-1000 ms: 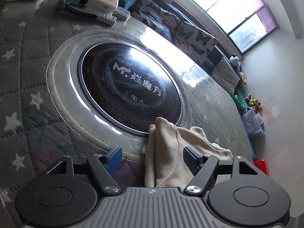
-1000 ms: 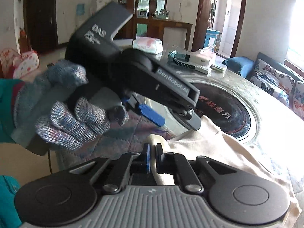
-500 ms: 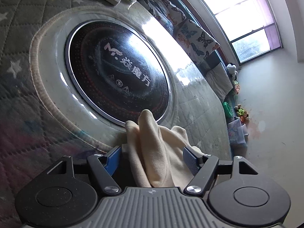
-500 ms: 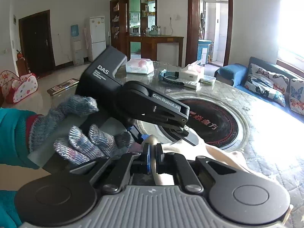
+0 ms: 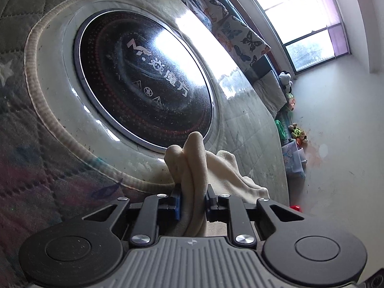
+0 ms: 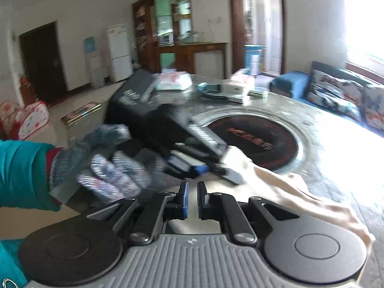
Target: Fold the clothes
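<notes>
Two grippers in view. Left gripper (image 5: 192, 202) is clamped on a bunched fold of the cream garment (image 5: 195, 165); both pads press the cloth from either side, and the fold sticks up past the fingertips. Rest of the cream garment trails off to the right, lying on the quilted table cover (image 5: 249, 134). Bunch sits just beside the rim of the round black glass cooktop (image 5: 146, 79) set into the table, white lettering on the glass. Sofa with butterfly cushions (image 5: 240, 33) runs behind the table, window (image 5: 307, 16) beyond, toys along the wall.

Right wrist view is motion-blurred. Right gripper (image 6: 192, 200) has its pads slightly parted, a narrow gap between them, nothing visible in the gap. Cream garment (image 6: 288, 189) lies ahead and to the right of it on the table, spreading toward the frame's lower right. Left gripper (image 6: 189, 141) shows here from the side, held by the gloved left hand (image 6: 108, 165), teal sleeve at the wrist; its tip meets the garment's raised corner near the cooktop (image 6: 254, 141). Tissue pack (image 6: 172, 81) and boxes sit at the table's far edge, white fridge (image 6: 118, 52) and wooden shelving in the background.
</notes>
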Available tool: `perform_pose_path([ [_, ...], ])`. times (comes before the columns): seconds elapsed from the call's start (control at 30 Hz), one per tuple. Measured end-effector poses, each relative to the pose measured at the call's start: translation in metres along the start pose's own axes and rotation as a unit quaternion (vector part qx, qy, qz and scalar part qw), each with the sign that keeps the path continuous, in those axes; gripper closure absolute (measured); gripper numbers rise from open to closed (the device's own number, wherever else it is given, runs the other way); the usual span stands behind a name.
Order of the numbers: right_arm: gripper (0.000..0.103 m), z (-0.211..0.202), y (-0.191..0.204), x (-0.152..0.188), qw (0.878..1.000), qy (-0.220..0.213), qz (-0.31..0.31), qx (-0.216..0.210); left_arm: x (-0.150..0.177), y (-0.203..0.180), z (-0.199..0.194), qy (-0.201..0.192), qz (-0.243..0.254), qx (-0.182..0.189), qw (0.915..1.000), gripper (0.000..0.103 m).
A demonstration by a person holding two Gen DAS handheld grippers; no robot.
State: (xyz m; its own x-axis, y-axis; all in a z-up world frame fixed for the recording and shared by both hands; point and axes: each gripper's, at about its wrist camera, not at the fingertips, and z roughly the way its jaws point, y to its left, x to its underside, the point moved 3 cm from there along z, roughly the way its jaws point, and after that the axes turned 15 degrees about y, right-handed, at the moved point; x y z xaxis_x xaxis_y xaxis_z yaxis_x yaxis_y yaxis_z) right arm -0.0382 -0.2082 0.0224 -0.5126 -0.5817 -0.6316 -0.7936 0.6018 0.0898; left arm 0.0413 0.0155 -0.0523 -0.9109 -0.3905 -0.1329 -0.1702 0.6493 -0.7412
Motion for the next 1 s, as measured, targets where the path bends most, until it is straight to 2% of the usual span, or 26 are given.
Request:
perform_pose_path([
  [0.17,0.089,-0.005,-0.048,0.017,0.995,0.011,0.071,0.072,0.002,-0.004,0.000,-0.005,0.020,-0.015,0.9997,0.083],
  [0.27,0.088,-0.010,-0.082,0.034,0.985,0.021,0.128,0.116,0.001,-0.007,0.000,-0.005,0.031,-0.024,0.9992,0.083],
  [0.37,0.085,-0.015,-0.117,0.053,0.970,0.022,0.194,0.143,0.001,-0.012,0.001,-0.006,0.039,-0.033,0.9986,0.083],
  [0.5,0.074,-0.015,-0.154,0.075,0.952,0.015,0.263,0.156,0.000,-0.016,0.003,-0.006,0.049,-0.046,0.9977,0.083],
  [0.57,0.074,-0.012,-0.164,0.081,0.947,0.011,0.282,0.151,-0.001,-0.018,0.005,-0.007,0.055,-0.052,0.9971,0.083],
  [0.67,0.063,-0.007,-0.176,0.089,0.941,0.005,0.305,0.146,-0.001,-0.019,0.005,-0.006,0.059,-0.059,0.9965,0.083],
  [0.73,0.063,-0.004,-0.179,0.091,0.939,-0.002,0.312,0.141,-0.001,-0.021,0.006,-0.008,0.066,-0.066,0.9957,0.083],
  [0.83,0.070,-0.004,-0.177,0.092,0.939,-0.014,0.317,0.130,-0.002,-0.026,0.007,-0.011,0.077,-0.076,0.9941,0.083],
  [0.9,0.085,-0.006,-0.176,0.092,0.939,-0.020,0.319,0.125,-0.001,-0.031,0.006,-0.016,0.089,-0.083,0.9924,0.084],
  [1.0,0.090,-0.011,-0.173,0.092,0.940,-0.029,0.319,0.120,-0.002,-0.043,0.003,-0.023,0.112,-0.090,0.9893,0.085],
])
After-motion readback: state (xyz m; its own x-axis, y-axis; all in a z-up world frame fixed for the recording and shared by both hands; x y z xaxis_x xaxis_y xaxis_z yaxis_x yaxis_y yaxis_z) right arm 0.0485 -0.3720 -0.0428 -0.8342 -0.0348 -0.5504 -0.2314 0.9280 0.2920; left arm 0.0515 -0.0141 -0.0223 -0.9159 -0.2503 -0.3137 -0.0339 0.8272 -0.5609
